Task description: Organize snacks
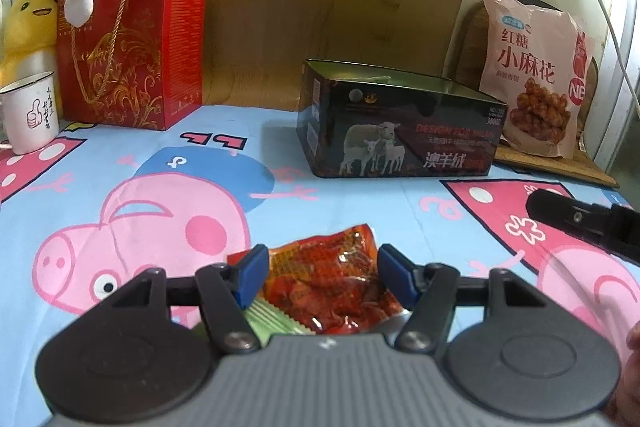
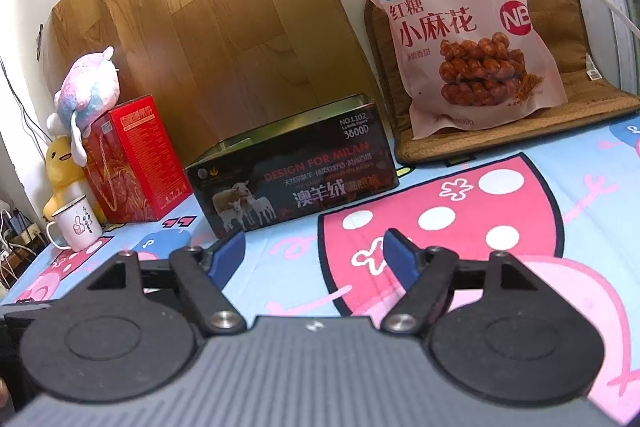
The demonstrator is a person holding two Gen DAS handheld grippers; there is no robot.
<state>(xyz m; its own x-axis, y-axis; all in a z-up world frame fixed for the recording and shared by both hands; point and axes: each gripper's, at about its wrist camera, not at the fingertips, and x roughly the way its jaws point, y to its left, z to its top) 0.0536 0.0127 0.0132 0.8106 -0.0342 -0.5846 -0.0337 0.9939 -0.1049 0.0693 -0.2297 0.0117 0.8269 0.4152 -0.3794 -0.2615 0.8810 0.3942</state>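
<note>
The left gripper (image 1: 318, 273) is straddling the red snack packet (image 1: 332, 287) lying in front of the open tin (image 1: 396, 125), jaws spread and seemingly not yet pinching, so closing squarely on its middle is looking wisest, while the right gripper (image 2: 314, 253) is hanging spread and empty.

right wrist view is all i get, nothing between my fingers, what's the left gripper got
Observer: The left gripper has its blue fingers on either side of a red snack packet lying on the cartoon sheet; they look open, not yet clamped.
Operator: anything else under it
Observer: A green packet peeks out beneath the red one, near the left finger.
Operator: where's the tin from there
Observer: The black sheep tin sits open-topped straight ahead of the left gripper, past the packet.
Operator: can it see me
Observer: Yes, the right gripper, open and empty, shows at the left view's right edge.
</note>
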